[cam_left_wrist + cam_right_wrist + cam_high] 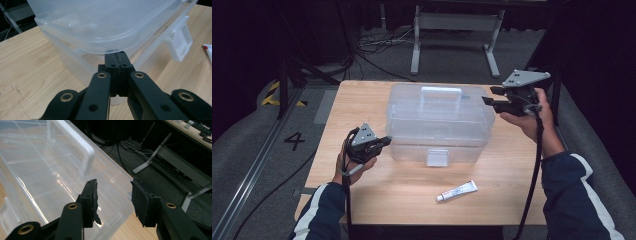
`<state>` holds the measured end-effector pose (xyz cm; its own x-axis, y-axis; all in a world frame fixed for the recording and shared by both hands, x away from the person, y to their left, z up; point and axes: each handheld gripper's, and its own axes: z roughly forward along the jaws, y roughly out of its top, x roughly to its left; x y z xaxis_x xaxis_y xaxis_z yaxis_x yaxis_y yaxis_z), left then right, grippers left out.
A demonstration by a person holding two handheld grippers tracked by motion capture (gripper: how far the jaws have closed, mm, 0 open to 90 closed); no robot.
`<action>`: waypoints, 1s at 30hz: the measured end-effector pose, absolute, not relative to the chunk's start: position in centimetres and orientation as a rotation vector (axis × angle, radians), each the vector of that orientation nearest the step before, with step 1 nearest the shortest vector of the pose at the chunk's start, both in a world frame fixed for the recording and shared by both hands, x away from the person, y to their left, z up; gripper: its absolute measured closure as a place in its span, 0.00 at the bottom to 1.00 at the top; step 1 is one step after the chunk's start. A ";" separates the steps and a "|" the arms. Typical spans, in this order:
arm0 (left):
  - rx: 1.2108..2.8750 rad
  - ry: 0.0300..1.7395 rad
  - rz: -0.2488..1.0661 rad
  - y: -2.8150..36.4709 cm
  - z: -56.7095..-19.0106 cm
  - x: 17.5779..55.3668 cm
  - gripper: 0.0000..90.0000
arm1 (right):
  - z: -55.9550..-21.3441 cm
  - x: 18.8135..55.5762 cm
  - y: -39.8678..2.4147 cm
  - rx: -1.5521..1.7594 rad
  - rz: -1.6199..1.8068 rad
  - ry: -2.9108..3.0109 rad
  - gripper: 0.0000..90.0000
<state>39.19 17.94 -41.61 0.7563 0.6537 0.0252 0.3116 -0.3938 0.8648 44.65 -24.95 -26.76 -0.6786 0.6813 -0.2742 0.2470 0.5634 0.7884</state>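
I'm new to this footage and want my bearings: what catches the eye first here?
A big clear plastic box with a handle sits mid-table. The left gripper, jaws shut, noses against the box's left end under its lid rim, while the right gripper hangs open beside the right end. A small white tube lies in front.

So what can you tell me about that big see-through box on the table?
The clear plastic box sits mid-table, lid closed, looking empty. It has a flat carry handle on top and a front latch hanging down. The shut left gripper sits at its left corner under the lid's rim; the right gripper hovers open nearby.
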 end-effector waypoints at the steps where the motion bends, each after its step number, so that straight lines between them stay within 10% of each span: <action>1: 2.001 0.728 0.452 17.9 -41.6 39.2 1.00 | -26.8 44.4 -25.6 0.748 1.005 2.224 0.62; 30: 1.986 0.724 0.468 17.9 -40.7 39.5 1.00 | -37.0 40.3 -30.8 0.722 1.020 2.263 0.51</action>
<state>39.51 17.86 -40.70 0.7527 0.6576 0.0326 0.2993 -0.3859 0.8726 40.35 -30.81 -36.98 -0.7051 0.6604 -0.2584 0.2437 0.5678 0.7863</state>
